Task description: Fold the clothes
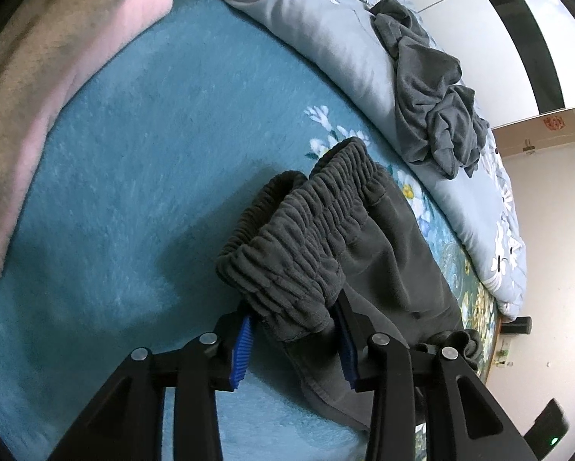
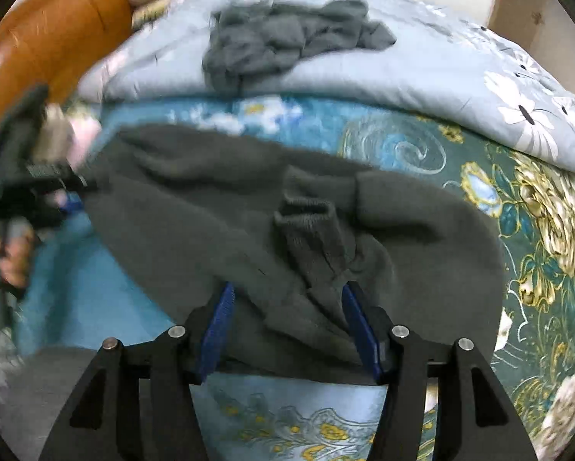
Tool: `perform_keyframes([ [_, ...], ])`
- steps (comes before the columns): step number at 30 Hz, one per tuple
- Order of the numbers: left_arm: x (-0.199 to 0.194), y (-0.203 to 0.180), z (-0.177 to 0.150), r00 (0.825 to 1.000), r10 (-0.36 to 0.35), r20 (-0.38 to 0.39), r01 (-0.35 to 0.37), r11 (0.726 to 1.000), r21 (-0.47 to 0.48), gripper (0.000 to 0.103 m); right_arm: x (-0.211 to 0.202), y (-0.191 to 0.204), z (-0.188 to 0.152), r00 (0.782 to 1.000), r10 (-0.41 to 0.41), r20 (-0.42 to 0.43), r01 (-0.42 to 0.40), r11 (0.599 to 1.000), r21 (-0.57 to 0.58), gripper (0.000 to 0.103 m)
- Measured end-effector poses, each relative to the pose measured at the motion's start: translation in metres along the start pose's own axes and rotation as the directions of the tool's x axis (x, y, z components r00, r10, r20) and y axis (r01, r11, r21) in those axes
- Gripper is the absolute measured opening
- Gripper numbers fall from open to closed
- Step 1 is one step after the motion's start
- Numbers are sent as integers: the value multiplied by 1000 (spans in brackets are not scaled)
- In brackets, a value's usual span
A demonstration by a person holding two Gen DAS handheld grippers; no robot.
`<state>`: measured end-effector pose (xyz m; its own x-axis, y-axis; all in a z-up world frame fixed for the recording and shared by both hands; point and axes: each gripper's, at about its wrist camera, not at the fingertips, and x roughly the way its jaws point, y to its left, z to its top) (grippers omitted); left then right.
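— While spread wide with the elastic waistband (image 1: 299, 238) bunched between the blue pads (image 1: 242, 349), not yet clamped by the left gripper (image 1: 293, 345), or so it looks?

— Seems so. Pads apart, fabric lying loose in the gap, touching one side perhaps; hard to say for certain. Waist end lifted off the teal blanket (image 1: 133, 153), probably to get a clean edge to fold from.

— And the right gripper (image 2: 289, 330)?

— Also standing open, straddling a ribbed cuff (image 2: 310, 226) and the leg of the dark grey trousers (image 2: 195, 207). No squeeze visible there either.

— Where do the trousers lie, then?

— Stretched across the bed, waist toward the left gripper, cuff end toward the right, over the teal blanket and the floral bedspread (image 2: 537, 211). Held at both ends likely to keep the length straight.

— Anything else nearby?

— Crumpled grey garment (image 1: 429, 88) up on the pale floral quilt (image 1: 325, 30), well apart, presumably waiting its turn. Pink blanket (image 1: 30, 96) at the far edge.
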<state>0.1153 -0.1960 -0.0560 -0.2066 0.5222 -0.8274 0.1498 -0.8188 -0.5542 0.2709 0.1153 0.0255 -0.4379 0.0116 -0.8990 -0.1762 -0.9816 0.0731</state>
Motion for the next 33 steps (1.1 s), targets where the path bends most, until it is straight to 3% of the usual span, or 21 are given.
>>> perform_keyframes([
  [3, 2, 1, 1, 1000, 9, -17, -9, 1000, -1, 42, 3, -1, 11, 998, -69, 11, 69, 997, 20, 62],
  [8, 1, -1, 2, 999, 16, -48, -16, 1000, 4, 42, 36, 7, 23, 997, -52, -57, 56, 996, 63, 60],
  [9, 1, -2, 3, 998, 21, -54, -20, 1000, 15, 42, 44, 9, 24, 996, -57, -73, 62, 996, 69, 44],
  [10, 1, -4, 3, 998, 25, -60, -24, 999, 27, 42, 45, 8, 25, 996, -49, -71, 55, 994, 89, 14],
  [11, 1, -6, 4, 997, 33, -67, -30, 998, 46, 42, 41, 6, 25, 998, -35, -59, 42, 992, 117, 11],
  [14, 3, -15, 8, 993, 68, -92, -56, 991, 125, 42, 28, -1, 27, 1000, 4, -21, 0, 980, 197, 10],
  [18, 8, -26, 17, 980, 122, -157, -89, 976, 201, 42, 2, 11, 21, 997, 73, 33, -78, 979, 186, 10],
  [22, 13, -28, 28, 971, 135, -197, -98, 978, 187, 42, 39, 25, 1, 993, 60, -102, -41, 984, 176, 11],
  [25, 17, -27, 31, 970, 136, -202, -103, 981, 163, 43, 54, 27, -5, 988, 58, -141, -28, 977, 211, 17],
  [26, 18, -27, 31, 971, 134, -198, -105, 983, 152, 43, 54, 28, -6, 988, 64, -143, -32, 976, 216, 20],
  [29, 14, -22, 26, 984, 110, -142, -95, 990, 106, 40, 49, 31, -2, 985, 91, -148, -61, 978, 197, 43],
  [33, 0, -29, 14, 993, 102, -52, -94, 986, 136, 35, 26, 28, 6, 993, 57, -99, -37, 980, 197, 46],
])
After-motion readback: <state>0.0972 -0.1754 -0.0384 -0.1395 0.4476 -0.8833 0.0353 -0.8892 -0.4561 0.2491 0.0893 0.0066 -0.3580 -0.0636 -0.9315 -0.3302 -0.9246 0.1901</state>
